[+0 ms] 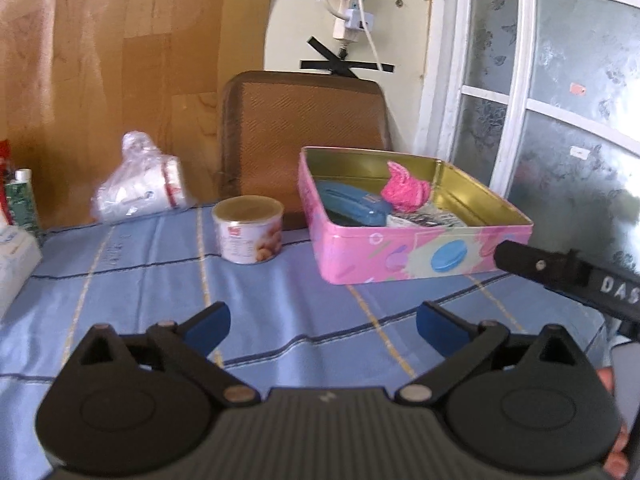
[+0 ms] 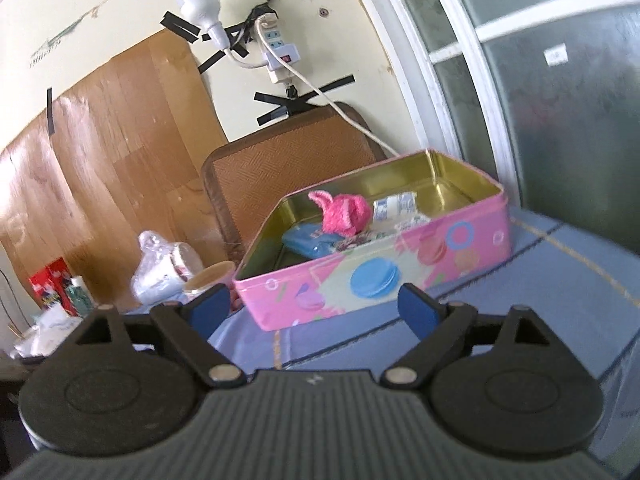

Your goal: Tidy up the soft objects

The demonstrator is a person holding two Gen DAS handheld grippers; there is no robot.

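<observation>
On the blue striped tablecloth (image 1: 280, 312), the open pink rectangular tin box with pastel macaron prints (image 1: 404, 252) is sitting as the landmark, its lid off so things can be dropped in from above. Lying inside it are a fluffy hot-pink knitted soft piece (image 1: 404, 190), resting toward the back, a blue soft pouch (image 1: 352, 206) to its left, a small white printed packet (image 2: 394, 206) to its right, and some darker patterned bits nearer the front wall that I cannot make out. The left gripper (image 1: 322, 318) is hovering low over the cloth in front of the tin, its blue-tipped jaws spread wide and carrying nothing. The right gripper (image 2: 316, 306) is hanging tilted near the tin's front wall, its jaws likewise spread wide and empty; part of its black body is showing at the right of the left view. Left of the tin, a short round food can with a pale lid (image 1: 248, 234) is standing apart from it, and further left a crumpled clear plastic bag (image 1: 138, 180) is slumping against the wooden wall panel. Bare cloth is lying open in front of the tin, giving both grippers room, though the tin's raised rim looks like something to clear when reaching in.
</observation>
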